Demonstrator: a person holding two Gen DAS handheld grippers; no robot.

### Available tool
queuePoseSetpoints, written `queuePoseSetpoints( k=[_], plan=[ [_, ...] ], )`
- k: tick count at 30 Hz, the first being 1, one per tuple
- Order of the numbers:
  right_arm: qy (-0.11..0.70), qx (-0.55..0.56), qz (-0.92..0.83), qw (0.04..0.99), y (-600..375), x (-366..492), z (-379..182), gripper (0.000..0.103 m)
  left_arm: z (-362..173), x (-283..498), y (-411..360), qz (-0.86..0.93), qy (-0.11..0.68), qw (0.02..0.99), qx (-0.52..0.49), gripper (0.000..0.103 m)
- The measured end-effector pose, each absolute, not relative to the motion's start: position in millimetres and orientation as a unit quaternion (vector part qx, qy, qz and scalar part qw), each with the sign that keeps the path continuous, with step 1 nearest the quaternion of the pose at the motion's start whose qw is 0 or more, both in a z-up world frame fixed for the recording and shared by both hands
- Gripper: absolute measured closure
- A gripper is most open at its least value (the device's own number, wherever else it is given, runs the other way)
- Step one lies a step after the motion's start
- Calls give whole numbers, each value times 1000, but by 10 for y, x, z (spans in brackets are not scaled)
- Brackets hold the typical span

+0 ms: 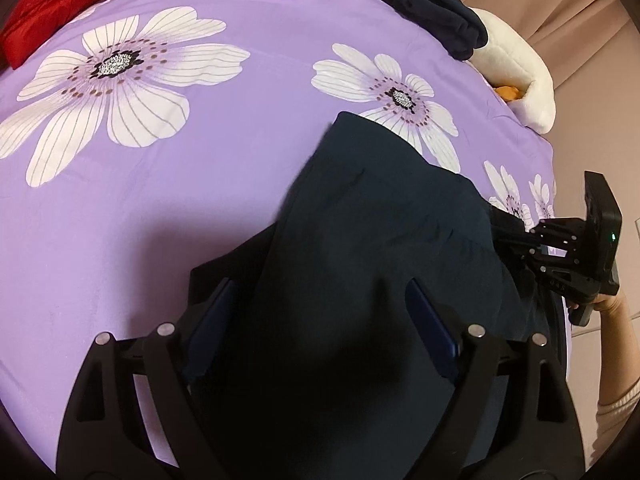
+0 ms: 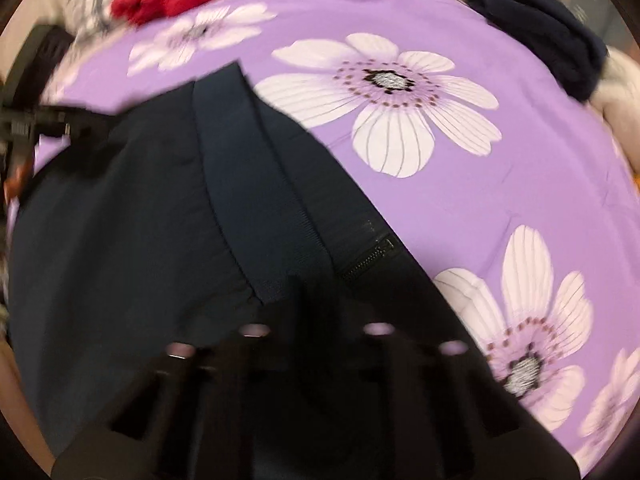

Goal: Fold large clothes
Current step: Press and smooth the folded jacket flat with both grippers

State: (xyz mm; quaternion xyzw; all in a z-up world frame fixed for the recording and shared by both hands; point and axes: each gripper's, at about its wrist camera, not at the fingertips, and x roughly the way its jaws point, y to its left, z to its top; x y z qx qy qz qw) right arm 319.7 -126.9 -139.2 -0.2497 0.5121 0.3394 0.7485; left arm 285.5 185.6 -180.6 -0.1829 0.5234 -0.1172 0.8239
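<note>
A dark navy garment [image 1: 384, 216] with a waistband and a zipper [image 2: 368, 258] lies on the purple flowered bedspread [image 1: 248, 92]. My left gripper [image 1: 320, 296] is open, its blue-padded fingers [image 1: 430, 328] spread wide with the cloth lying over the gap between them. My right gripper [image 2: 316, 292] is blurred; its fingers stand close together on the waistband [image 2: 256, 200] near the zipper. It also shows in the left wrist view [image 1: 508, 228] at the right, pinching the garment's edge. The left gripper shows at the far left of the right wrist view [image 2: 44, 124].
A red garment [image 1: 60, 4] lies at the far left of the bed. A folded dark garment [image 1: 424, 4] rests at the far right beside a white plush item [image 1: 516, 68]. The bed's right edge [image 1: 554, 152] runs close to the right gripper.
</note>
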Motion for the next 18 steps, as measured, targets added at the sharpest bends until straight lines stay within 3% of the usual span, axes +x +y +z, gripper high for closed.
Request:
queuePoseSetpoints(
  k=[6, 10, 16, 18],
  plan=[
    [427, -326, 278, 796, -1124, 3166, -1255, 99, -1799, 2920, 1820, -111, 522, 826, -182, 16],
    [441, -325, 232, 804, -1098, 3369, -1494, 103, -1784, 2950, 1794, -103, 520, 828, -181, 16],
    [430, -208, 235, 847, -1328, 3405, -1240, 102, -1607, 2893, 1699, -115, 506, 841, -153, 16],
    [422, -168, 235, 859, -1492, 3343, -1053, 96, -1511, 2839, 1593, -134, 496, 847, -137, 13]
  ],
)
